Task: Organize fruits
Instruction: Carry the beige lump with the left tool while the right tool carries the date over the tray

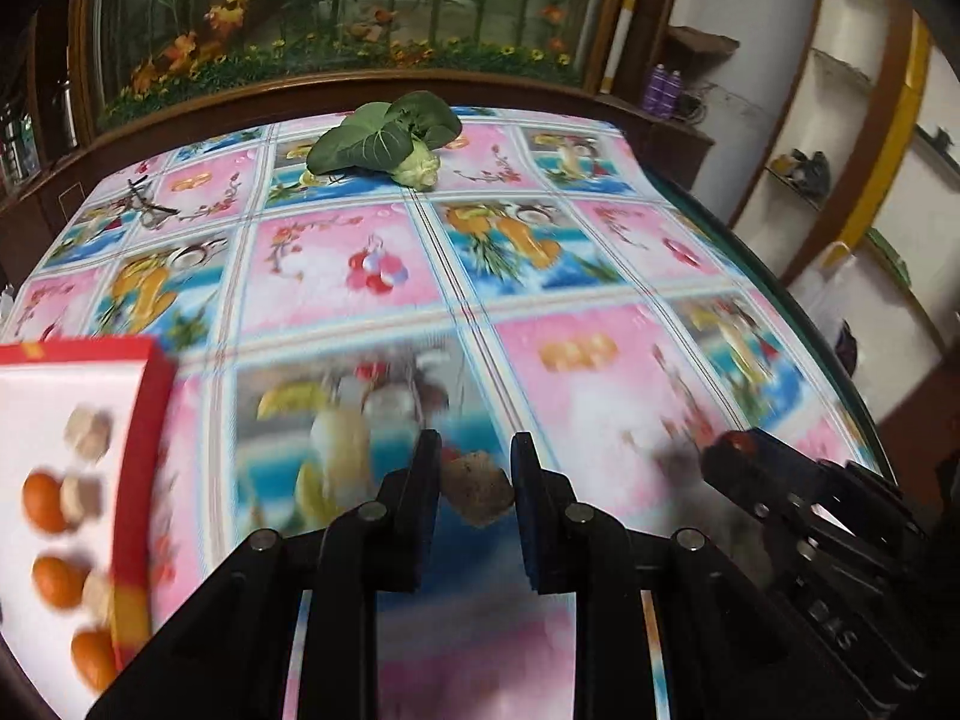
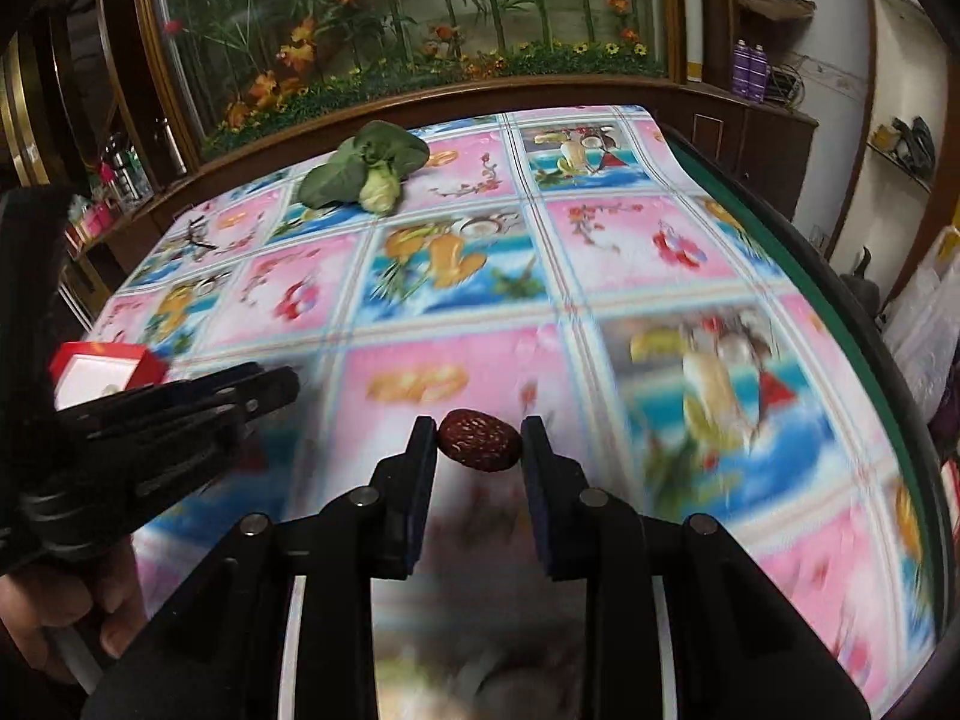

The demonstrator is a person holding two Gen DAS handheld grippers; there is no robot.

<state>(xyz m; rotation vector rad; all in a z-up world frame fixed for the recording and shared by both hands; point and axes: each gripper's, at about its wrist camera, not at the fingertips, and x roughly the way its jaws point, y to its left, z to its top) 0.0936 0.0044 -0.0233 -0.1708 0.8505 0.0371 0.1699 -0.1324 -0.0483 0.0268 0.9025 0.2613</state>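
My left gripper (image 1: 475,456) is shut on a brown, rough-skinned round fruit (image 1: 477,489) and holds it above the tablecloth. My right gripper (image 2: 479,429) is shut on a dark red wrinkled date (image 2: 479,441), also above the cloth. A red-rimmed white box (image 1: 141,420) at the left holds several orange fruits (image 1: 45,498) and pale round ones (image 1: 89,432); a corner of it shows in the right wrist view (image 2: 105,369). The right gripper's body appears at the right of the left wrist view (image 1: 798,498), and the left gripper's body at the left of the right wrist view (image 2: 150,438).
A leafy green vegetable (image 1: 384,141) lies at the far side of the table, also in the right wrist view (image 2: 366,168). The fruit-patterned tablecloth (image 1: 600,240) covers the table; its right edge (image 2: 840,300) drops off. A wooden cabinet with a flower display (image 1: 360,12) stands behind.
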